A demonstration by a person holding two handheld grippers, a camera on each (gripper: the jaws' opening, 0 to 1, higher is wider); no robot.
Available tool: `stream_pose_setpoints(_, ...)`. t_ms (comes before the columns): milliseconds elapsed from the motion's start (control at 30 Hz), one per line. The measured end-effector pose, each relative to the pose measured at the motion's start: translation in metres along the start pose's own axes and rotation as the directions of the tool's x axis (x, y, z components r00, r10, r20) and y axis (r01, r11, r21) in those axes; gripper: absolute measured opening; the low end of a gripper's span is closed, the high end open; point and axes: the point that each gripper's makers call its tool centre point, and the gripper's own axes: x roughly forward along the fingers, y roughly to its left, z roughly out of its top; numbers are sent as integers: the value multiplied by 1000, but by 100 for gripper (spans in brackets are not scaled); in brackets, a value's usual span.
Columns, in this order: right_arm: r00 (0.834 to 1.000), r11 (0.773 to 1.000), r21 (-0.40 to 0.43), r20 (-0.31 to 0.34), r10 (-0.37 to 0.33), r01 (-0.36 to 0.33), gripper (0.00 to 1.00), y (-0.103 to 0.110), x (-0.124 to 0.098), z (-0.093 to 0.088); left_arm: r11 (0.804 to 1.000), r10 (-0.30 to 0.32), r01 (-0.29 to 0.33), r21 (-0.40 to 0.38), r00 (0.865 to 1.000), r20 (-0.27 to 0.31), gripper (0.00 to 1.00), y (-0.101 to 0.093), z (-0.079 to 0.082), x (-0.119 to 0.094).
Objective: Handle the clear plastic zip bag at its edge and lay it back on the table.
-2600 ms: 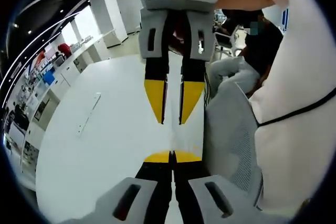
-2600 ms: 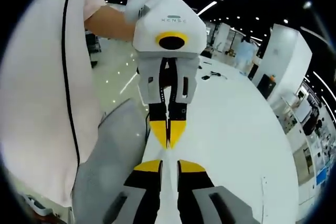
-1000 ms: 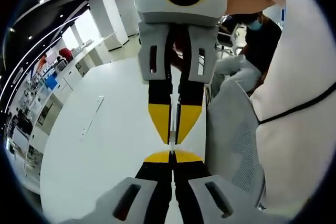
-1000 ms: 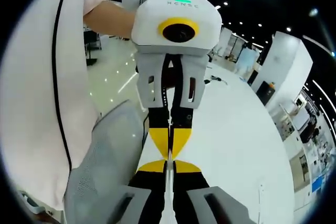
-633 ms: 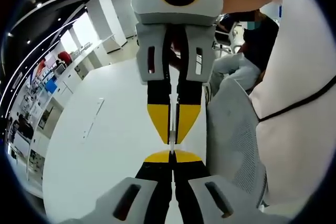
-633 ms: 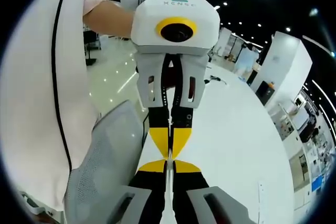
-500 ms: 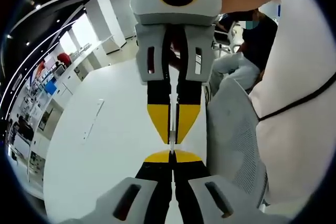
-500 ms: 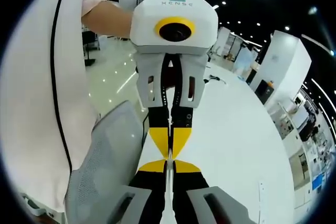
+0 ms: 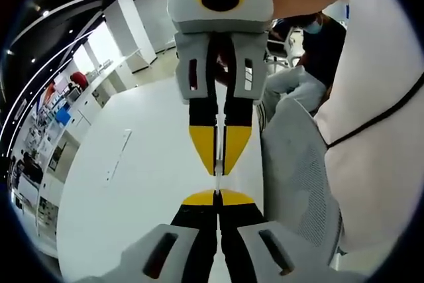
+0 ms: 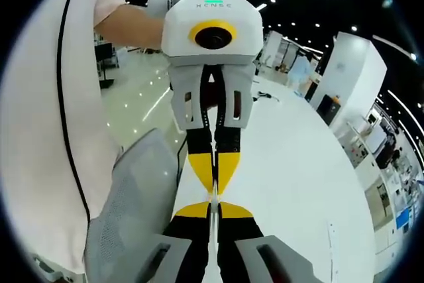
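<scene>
Holding zip bag (image 9: 216, 180) edge taut at frame centre, left gripper (image 9: 216, 193) and right gripper (image 10: 214, 206) clamped tip-to-tip; lowering to white table (image 9: 139, 183) judged next.

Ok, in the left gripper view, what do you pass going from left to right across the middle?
White table → the two grippers meeting tip to tip, right gripper above left gripper → grey mesh chair → person's white shirt.

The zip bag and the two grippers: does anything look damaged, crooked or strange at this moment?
Nothing stands out. The left gripper and right gripper meet tip to tip, jaws shut, above the white table. Only a thin clear edge shows between the tips; the bag itself is too faint to judge.
</scene>
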Motion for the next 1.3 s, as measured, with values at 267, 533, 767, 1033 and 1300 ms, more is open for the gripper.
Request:
stream_pose_setpoints(267,1000,1000,28,6,-8,8,0,-3,-1,-1,1000,-4,4,11,1000,16,0,3,2,0)
stream_pose_setpoints(533,1000,999,51,3,-17,17,0,-6,-6,-6,1000,-5,4,25,1000,29,0,9,-3,-4)
stream_pose_setpoints(767,1000,998,65,4,-24,23,0,-8,-9,-9,1000,-4,3,29,999,40,0,11,-2,-5)
stream_pose_setpoints(1033,1000,997,76,5,-29,29,0,-10,-12,-13,1000,6,-7,22,999,49,0,14,-4,-7)
stream_pose_setpoints(1300,999,996,86,3,-32,32,0,-12,-15,-16,1000,10,-11,16,998,58,0,16,-4,-8)
